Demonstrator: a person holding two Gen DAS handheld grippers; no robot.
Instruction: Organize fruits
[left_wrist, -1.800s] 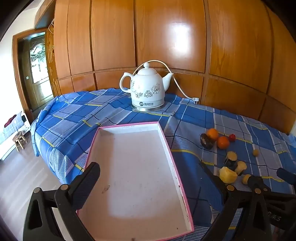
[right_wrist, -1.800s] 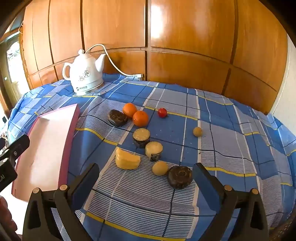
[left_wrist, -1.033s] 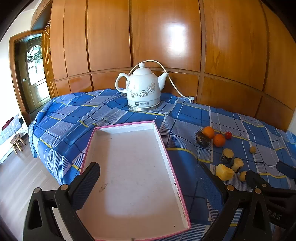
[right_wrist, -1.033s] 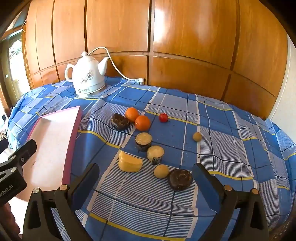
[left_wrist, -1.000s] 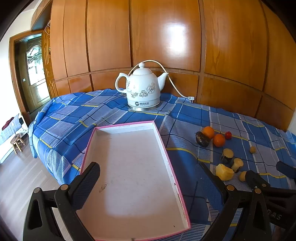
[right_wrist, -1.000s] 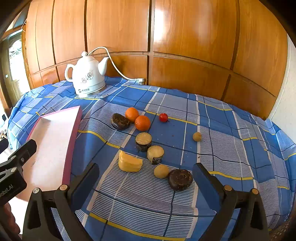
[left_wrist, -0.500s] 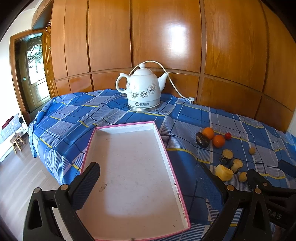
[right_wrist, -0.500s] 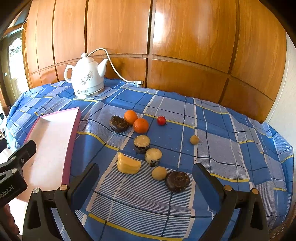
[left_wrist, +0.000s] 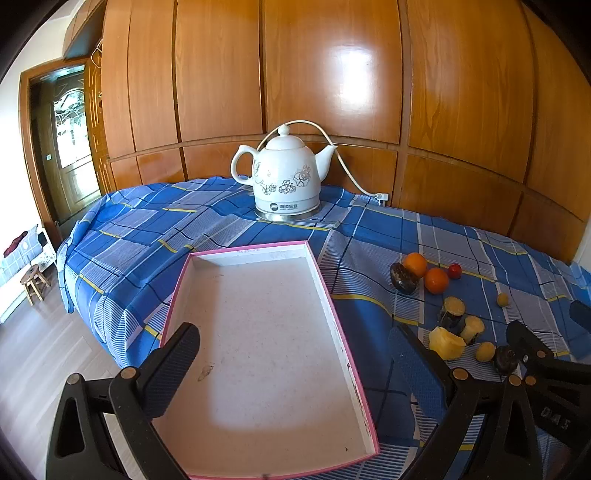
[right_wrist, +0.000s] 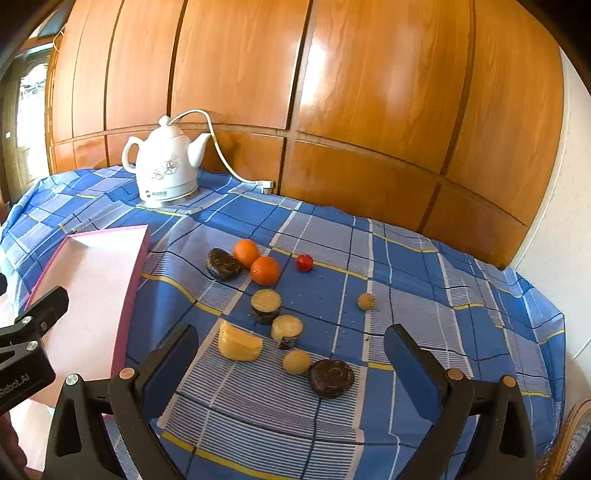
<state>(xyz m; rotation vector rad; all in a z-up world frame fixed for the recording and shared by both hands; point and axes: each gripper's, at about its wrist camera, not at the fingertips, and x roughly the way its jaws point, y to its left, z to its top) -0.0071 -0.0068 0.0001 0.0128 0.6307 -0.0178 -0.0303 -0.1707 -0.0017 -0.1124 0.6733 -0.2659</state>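
You've got loads of room over the pink-rimmed tray — nothing in it, low walls, easy to come in from above. The tight spot is the fruit cluster: yellow chunk, 2 cut pieces and a small yellow ball sit nearly touching, with a dark disc right beside the ball. The 2 oranges touch each other and crowd a dark lump. The cherry tomato and lone yellow ball stand clear. The kettle and its cord block the back — bare cloth to the right is wide open.
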